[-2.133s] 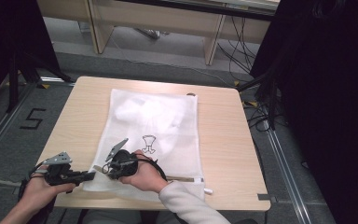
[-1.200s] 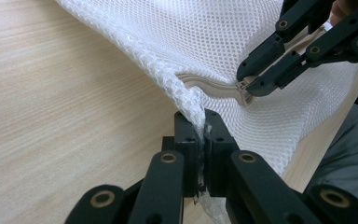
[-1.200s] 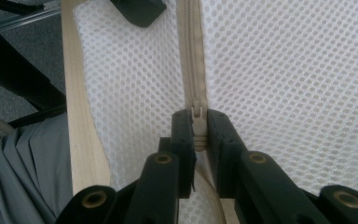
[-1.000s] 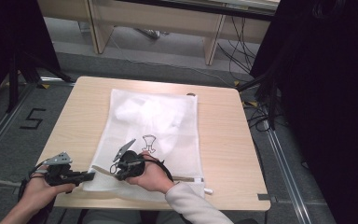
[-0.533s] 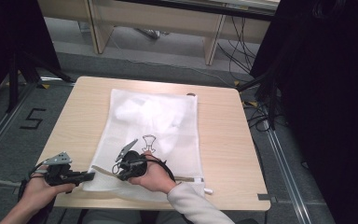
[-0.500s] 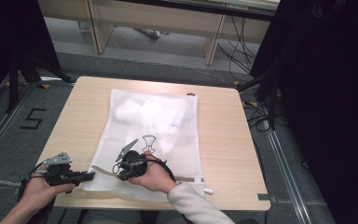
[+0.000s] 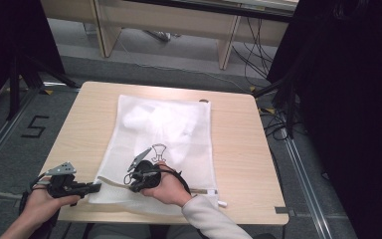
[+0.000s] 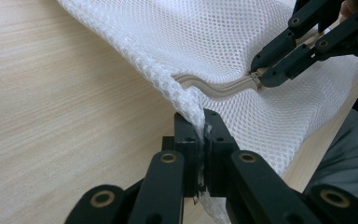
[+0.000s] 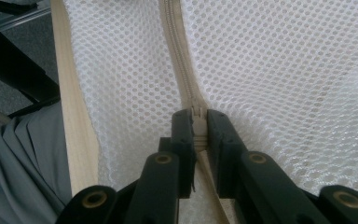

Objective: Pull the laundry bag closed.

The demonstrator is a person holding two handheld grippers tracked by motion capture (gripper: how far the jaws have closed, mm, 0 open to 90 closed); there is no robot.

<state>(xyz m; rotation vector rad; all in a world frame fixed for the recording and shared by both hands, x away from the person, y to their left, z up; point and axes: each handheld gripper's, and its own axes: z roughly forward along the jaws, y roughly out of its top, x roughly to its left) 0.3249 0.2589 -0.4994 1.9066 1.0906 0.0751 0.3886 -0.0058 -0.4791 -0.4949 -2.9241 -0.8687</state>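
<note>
A white mesh laundry bag [image 7: 179, 129] lies flat on the wooden table [image 7: 238, 149], with a white garment [image 7: 149, 119] inside and a black hanger print on it. A beige zipper [image 9: 177, 56] runs along the bag's near edge. My left gripper [image 7: 98, 186] is shut on the bag's near left corner, and the mesh [image 8: 242, 37] is pinched between its jaws [image 8: 201, 135]. My right gripper [image 7: 128, 180] sits just right of it, shut on the zipper pull [image 9: 196, 123]. From the left gripper view, the right gripper [image 8: 257, 74] holds the raised zipper [image 8: 214, 88].
The table's near edge [image 7: 179, 219] runs just below both hands. A grey sleeve [image 9: 18, 177] is close under the right gripper. Bare wood lies left [image 7: 79, 129] and right of the bag. Cables [image 7: 273, 124] and a floor mark "5" [image 7: 35, 127] are beside the table.
The right hand has shifted slightly to the right along the bag's near edge since the earliest frame. The left hand has stayed put, still gripping the corner.
</note>
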